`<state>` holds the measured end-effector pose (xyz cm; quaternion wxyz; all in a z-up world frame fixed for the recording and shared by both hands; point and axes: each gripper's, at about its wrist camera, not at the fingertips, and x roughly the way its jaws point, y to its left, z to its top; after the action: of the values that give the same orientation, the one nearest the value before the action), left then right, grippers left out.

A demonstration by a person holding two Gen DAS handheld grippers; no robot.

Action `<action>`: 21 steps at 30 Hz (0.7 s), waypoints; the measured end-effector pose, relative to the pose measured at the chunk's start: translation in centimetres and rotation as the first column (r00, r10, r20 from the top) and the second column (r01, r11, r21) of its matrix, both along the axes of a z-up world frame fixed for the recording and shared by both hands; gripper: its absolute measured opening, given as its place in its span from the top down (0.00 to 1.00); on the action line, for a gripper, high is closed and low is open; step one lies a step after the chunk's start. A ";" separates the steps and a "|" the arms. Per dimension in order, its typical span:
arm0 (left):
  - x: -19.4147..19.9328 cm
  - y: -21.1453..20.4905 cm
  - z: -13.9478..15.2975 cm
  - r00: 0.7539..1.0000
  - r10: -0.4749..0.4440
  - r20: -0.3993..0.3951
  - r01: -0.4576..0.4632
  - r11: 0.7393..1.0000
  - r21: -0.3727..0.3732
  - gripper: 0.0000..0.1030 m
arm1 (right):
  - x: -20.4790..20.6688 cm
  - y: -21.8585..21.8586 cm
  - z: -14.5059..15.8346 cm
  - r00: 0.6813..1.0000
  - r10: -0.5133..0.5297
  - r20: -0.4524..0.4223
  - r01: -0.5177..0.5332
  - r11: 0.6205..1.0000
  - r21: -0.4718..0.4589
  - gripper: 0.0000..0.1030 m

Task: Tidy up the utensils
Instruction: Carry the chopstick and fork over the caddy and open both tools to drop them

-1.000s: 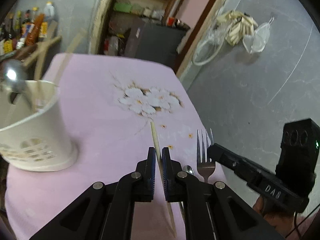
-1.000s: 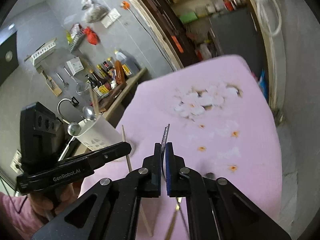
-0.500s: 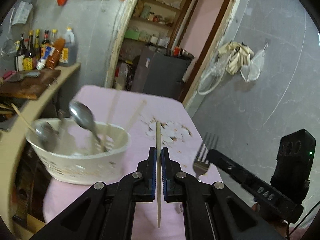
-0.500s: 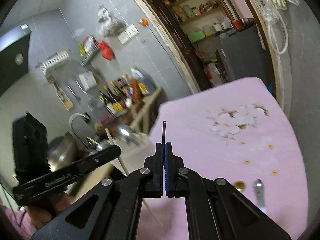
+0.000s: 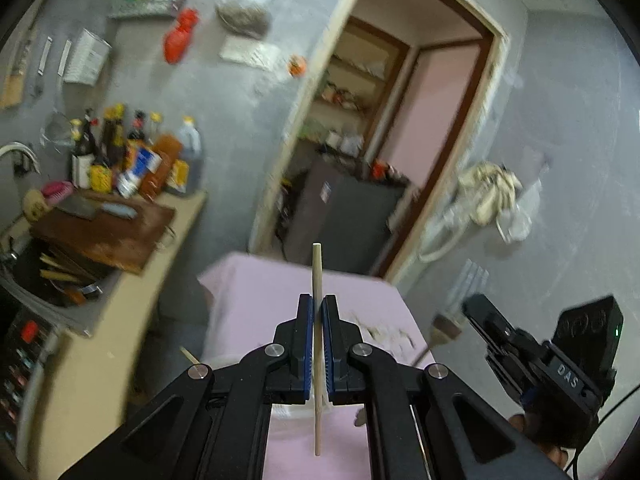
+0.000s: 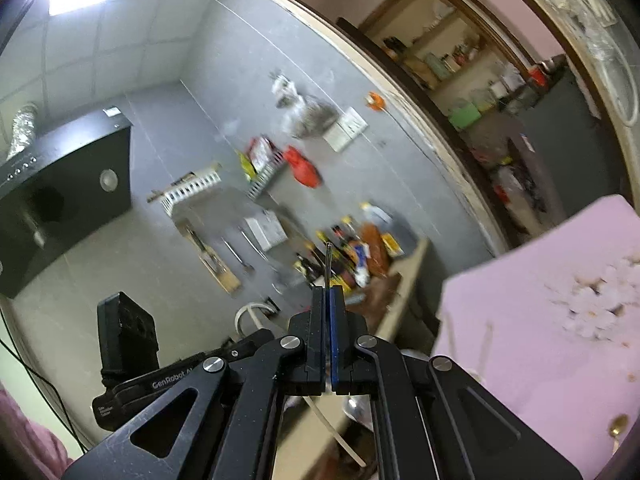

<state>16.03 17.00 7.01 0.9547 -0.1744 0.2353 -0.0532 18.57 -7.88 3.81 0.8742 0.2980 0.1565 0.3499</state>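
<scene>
We hold a chopstick [image 5: 317, 320] upright in our left gripper [image 5: 318, 312], jaws clamped on its middle above the pink worktop [image 5: 260, 300]. Our right gripper [image 6: 329, 300] clamps a fork [image 6: 328, 264], seen edge-on, pointing up.

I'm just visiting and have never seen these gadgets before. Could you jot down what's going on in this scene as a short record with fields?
Place: kitchen with a pink tablecloth
Left gripper: shut on a wooden chopstick, held upright
Right gripper: shut on a thin metal utensil, seen edge-on
Height: both lifted above the table
Background: sauce bottles on the counter, open doorway
Utensil holder: not in view
</scene>
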 end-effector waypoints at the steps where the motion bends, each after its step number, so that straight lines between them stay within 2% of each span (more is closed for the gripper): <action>1: 0.0 0.7 0.4 1.000 0.015 0.016 -0.015 1.000 0.004 0.95 | 0.2 0.5 0.3 1.000 -0.002 0.011 0.002 1.000 0.001 0.98; 6: 1.3 3.0 0.9 0.995 0.071 0.075 -0.074 0.997 0.031 0.95 | 1.6 2.3 0.6 0.998 -0.038 0.040 0.039 0.999 -0.023 0.98; 13: 4.8 3.2 -1.5 0.995 0.080 0.053 -0.086 0.989 0.118 0.95 | 3.6 2.8 -1.4 0.996 -0.088 -0.001 0.087 0.992 -0.088 0.98; 21: 5.6 1.7 -4.1 0.999 0.054 0.006 -0.054 0.978 0.203 0.95 | 5.5 3.3 -4.8 0.993 -0.095 -0.077 0.086 0.990 -0.109 0.98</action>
<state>21.65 18.74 2.87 0.9686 -0.0822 0.2346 -0.0031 24.06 -4.59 -0.97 0.8966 0.2723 0.1968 0.2887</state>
